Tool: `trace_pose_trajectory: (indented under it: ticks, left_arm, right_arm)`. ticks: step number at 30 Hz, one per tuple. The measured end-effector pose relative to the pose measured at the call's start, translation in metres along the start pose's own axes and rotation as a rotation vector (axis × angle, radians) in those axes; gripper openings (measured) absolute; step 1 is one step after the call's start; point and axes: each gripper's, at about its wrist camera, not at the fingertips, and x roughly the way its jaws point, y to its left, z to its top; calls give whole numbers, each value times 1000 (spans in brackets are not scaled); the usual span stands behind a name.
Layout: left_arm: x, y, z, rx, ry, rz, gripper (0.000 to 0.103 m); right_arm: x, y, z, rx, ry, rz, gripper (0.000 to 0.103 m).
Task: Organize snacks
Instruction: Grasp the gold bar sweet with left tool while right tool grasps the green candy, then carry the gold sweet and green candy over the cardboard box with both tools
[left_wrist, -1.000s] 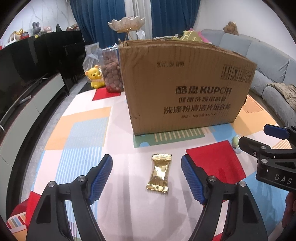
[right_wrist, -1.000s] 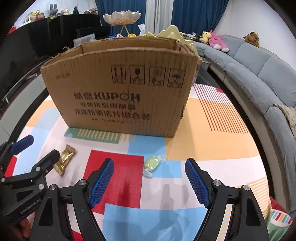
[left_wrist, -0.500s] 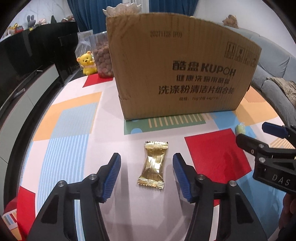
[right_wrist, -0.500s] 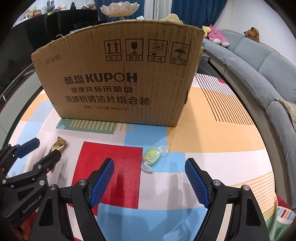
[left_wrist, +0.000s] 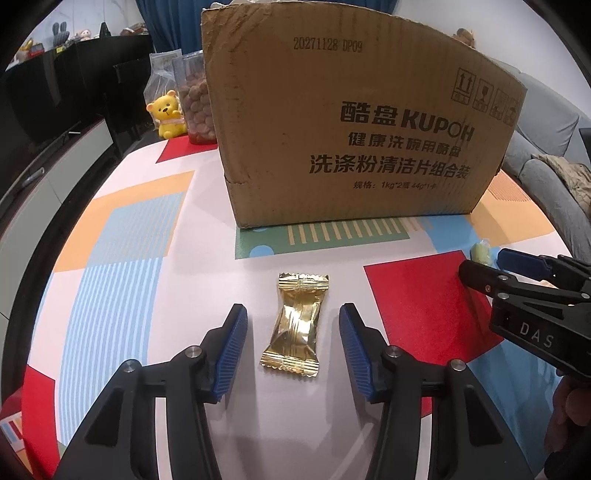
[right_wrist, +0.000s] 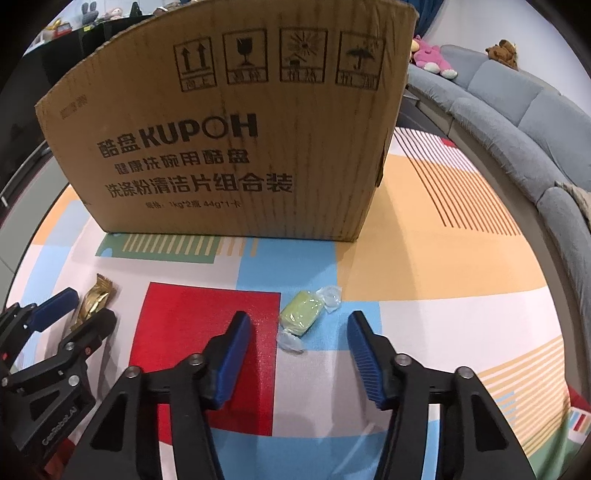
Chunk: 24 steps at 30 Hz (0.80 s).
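Observation:
A gold-wrapped candy (left_wrist: 296, 325) lies flat on the colourful table mat, between the blue pads of my open left gripper (left_wrist: 293, 345), untouched. A green candy in a clear wrapper (right_wrist: 302, 314) lies just ahead of and between the pads of my open right gripper (right_wrist: 300, 350). A large brown cardboard box (left_wrist: 354, 125) stands behind both candies; its inside is hidden. The gold candy (right_wrist: 94, 301) and left gripper (right_wrist: 74, 317) show at the left of the right wrist view. The green candy (left_wrist: 482, 253) and right gripper (left_wrist: 491, 267) show at the right of the left wrist view.
A yellow bear figure (left_wrist: 168, 118) and a jar of brown snacks (left_wrist: 195, 103) stand behind the box's left corner. A grey sofa (right_wrist: 517, 107) curves along the right. A dark TV cabinet (left_wrist: 44, 122) runs along the left.
Both grippers have moved down and forward toward their candies. The jaws of both have narrowed around them, the left over both steps. The candies have not moved.

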Motion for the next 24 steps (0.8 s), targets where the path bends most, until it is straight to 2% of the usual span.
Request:
trace_pose_trajectory:
  ticks: [5, 10, 12, 24]
  left_arm:
    - [0, -3, -1, 10, -5, -17, 40]
    - [-1, -5, -1, 12, -5, -30, 25]
    - [-1, -6, -1, 14, -3, -28, 23]
    - [-4, -2, 4, 2, -3, -7, 21]
  right_arm:
    - [-1, -1, 0, 8, -3, 8, 49]
    - [-1, 0, 1, 8, -5, 12, 32]
    - [-2, 0, 0, 10, -5, 13, 24]
    - [-2, -7, 8, 13, -15, 17, 23]
